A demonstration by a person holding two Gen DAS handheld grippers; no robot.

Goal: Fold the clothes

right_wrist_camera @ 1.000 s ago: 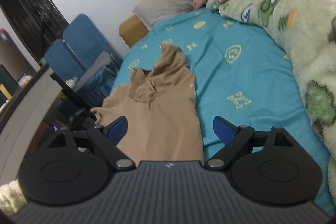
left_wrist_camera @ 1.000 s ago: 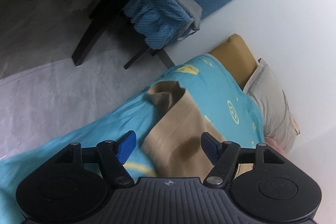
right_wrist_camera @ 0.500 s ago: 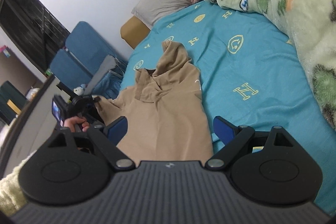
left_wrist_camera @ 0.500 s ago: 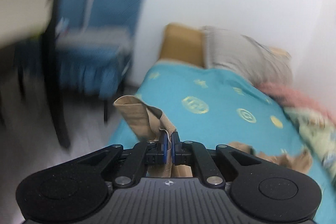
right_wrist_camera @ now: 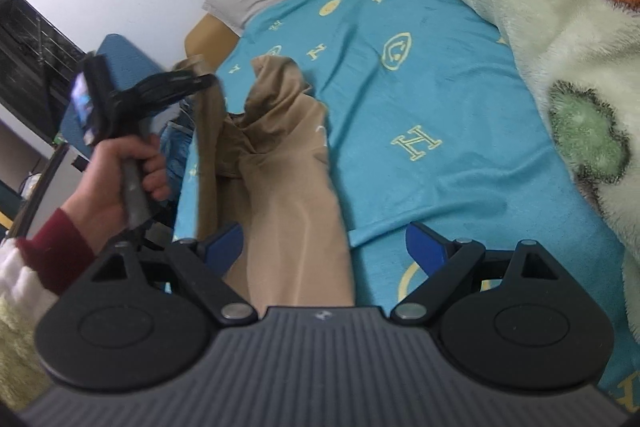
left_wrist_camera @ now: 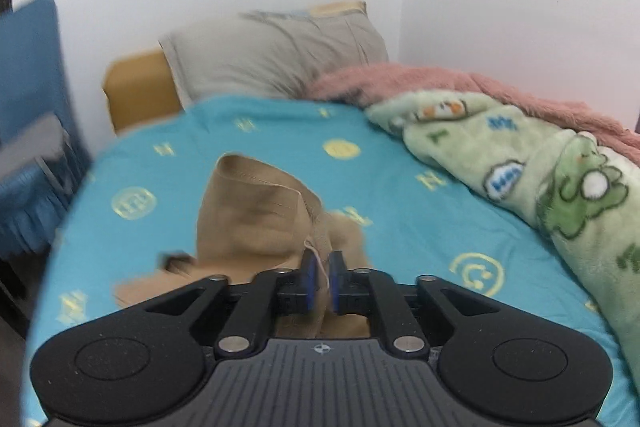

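Observation:
A tan hooded garment lies on the turquoise bedsheet. My left gripper is shut on a tan sleeve and holds it lifted above the bed. In the right wrist view the left gripper shows at the left, held by a hand, with the sleeve hanging from it. My right gripper is open and empty, over the garment's lower body.
A green fleece blanket and a pink blanket lie along the bed's right side. A grey pillow is at the head. Blue chairs stand left of the bed, by a white wall.
My left gripper closed on the sleeve at the bed's left edge, lifted it and swung it in over the bed. My right gripper stayed open and moved closer over the garment.

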